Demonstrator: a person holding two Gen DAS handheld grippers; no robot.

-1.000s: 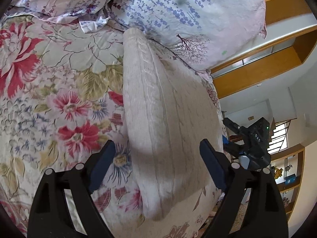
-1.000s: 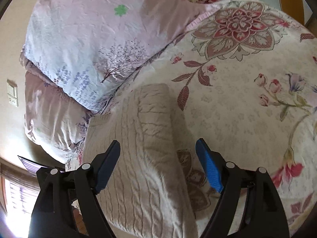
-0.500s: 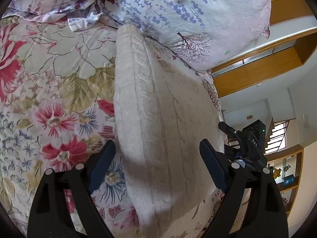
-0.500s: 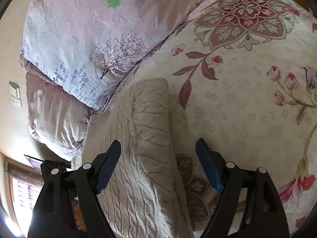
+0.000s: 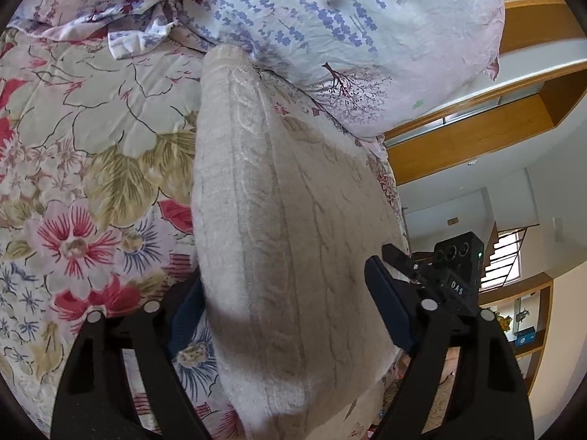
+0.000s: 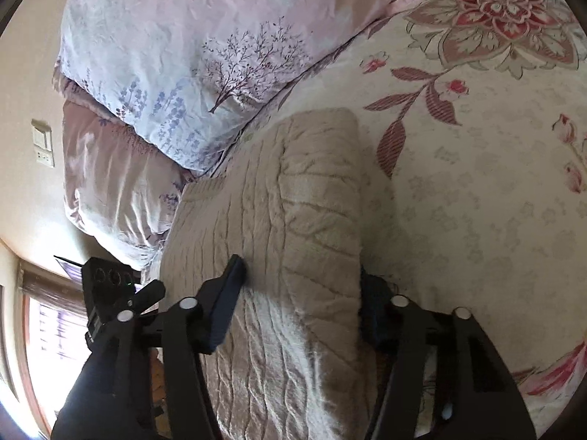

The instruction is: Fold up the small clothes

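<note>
A cream cable-knit garment lies folded on the flowered bedspread. It also shows in the right wrist view. My left gripper is open, with its two fingers on either side of the garment's near fold. My right gripper is closing on the opposite end of the garment, with its blue pads pressing into the thick folded edge. The right pad is partly hidden under the knit. Each gripper shows in the other's view, the right one in the left wrist view and the left one in the right wrist view.
Pillows with lavender and tree prints lie against the garment's far end and show in the right wrist view. The bed edge drops off beside the garment. A wall switch and a window are at the left.
Both grippers have moved forward onto the garment. The right gripper's fingers have narrowed from wide open onto the folded edge. The left fingers stay wide apart.
</note>
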